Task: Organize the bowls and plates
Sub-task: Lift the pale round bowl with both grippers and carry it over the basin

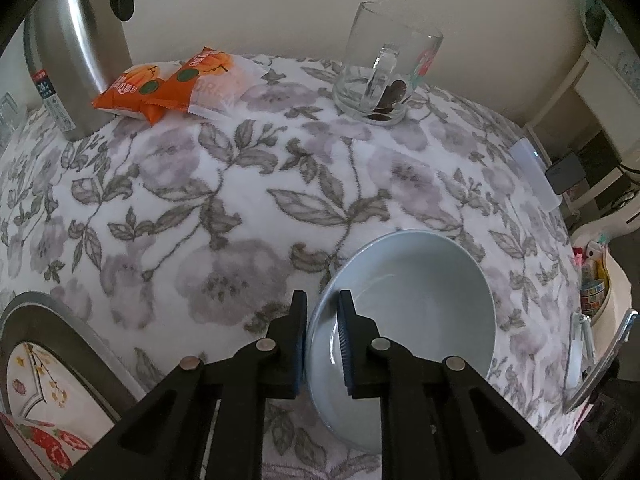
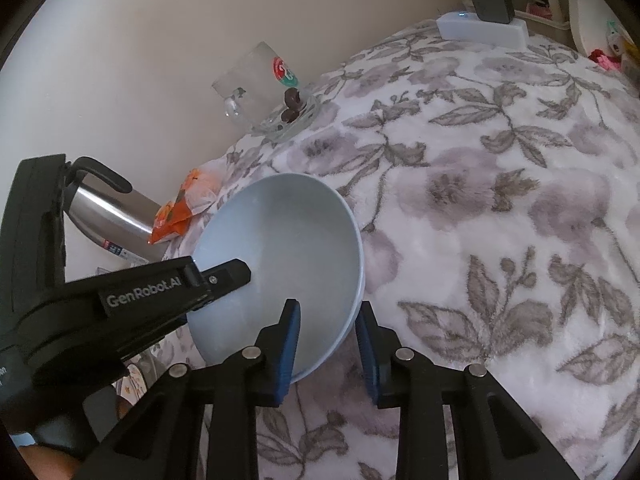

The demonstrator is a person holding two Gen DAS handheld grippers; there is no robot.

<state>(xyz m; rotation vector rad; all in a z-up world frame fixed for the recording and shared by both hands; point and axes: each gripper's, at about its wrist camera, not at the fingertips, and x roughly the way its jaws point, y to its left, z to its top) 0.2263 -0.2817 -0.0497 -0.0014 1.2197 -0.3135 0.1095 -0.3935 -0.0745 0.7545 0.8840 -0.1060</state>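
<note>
Pale blue bowl [image 1: 404, 312] on floral cloth [image 1: 224, 200], tilted. In the right wrist view a second rim shows under it, possibly two nested bowls.

Left gripper [image 1: 323, 312]: fingers narrow, clamped across the bowl's near rim, one pad inside, one outside.

Right gripper [image 2: 327, 322]: fingers straddle the opposite rim; gap visible at the outer pad, so contact unclear.

Beyond, well apart: glass mug [image 1: 384, 68] with dark pieces inside, orange packets [image 1: 168, 80], steel flask [image 1: 76, 52]. Patterned plate [image 1: 48, 380] near left.
</note>
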